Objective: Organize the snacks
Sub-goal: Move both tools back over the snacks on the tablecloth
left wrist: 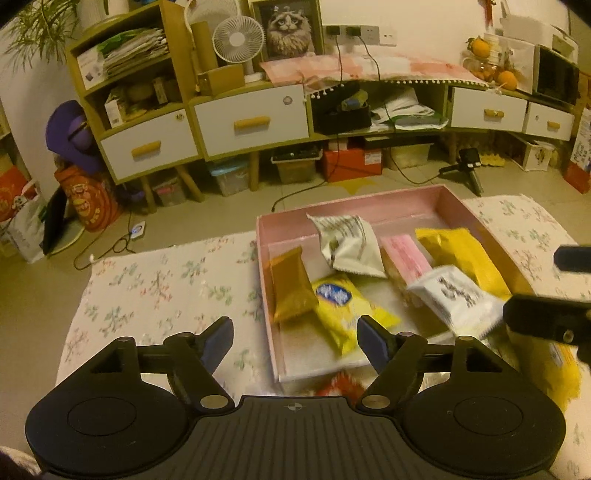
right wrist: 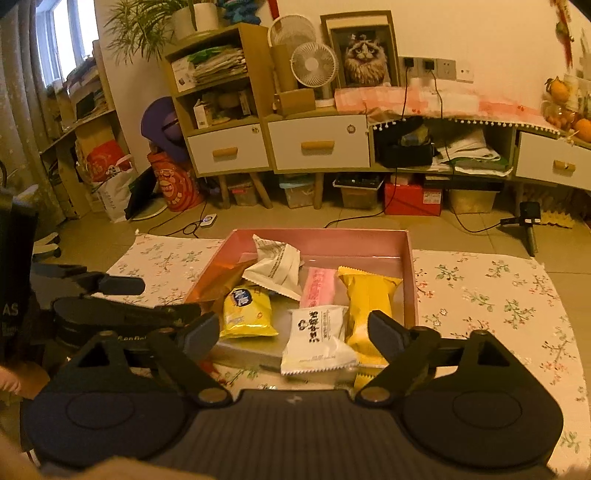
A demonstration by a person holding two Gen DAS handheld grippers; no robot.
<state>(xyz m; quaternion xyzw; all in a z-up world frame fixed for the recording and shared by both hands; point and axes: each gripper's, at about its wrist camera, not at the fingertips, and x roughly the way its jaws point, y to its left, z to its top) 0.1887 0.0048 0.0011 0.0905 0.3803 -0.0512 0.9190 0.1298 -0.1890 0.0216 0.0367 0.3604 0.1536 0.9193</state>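
Left wrist view: pink box sits on a floral cloth, snacks inside it. Brown packet leans on the box's left wall; blue-label yellow packet just beside it; grey-white packet toward the back, tilted; pink packet and yellow packet to the right. White packet at the near right, blurred, its end over the box's near edge. A red item lies on the cloth just outside the near wall, partly hidden.

Left gripper: jaws wide apart, nothing between them, angled down over the box's near-left corner. Right gripper: jaws wide apart too, above the white packet, pads not touching it; angled down at the box's near edge.

No earlier frame to compare.

Room: cloth covers the surface; tile floor beyond; low cabinet with white drawers along the wall, fan and cat picture on top, storage bins and a red box under it, cables across the floor.
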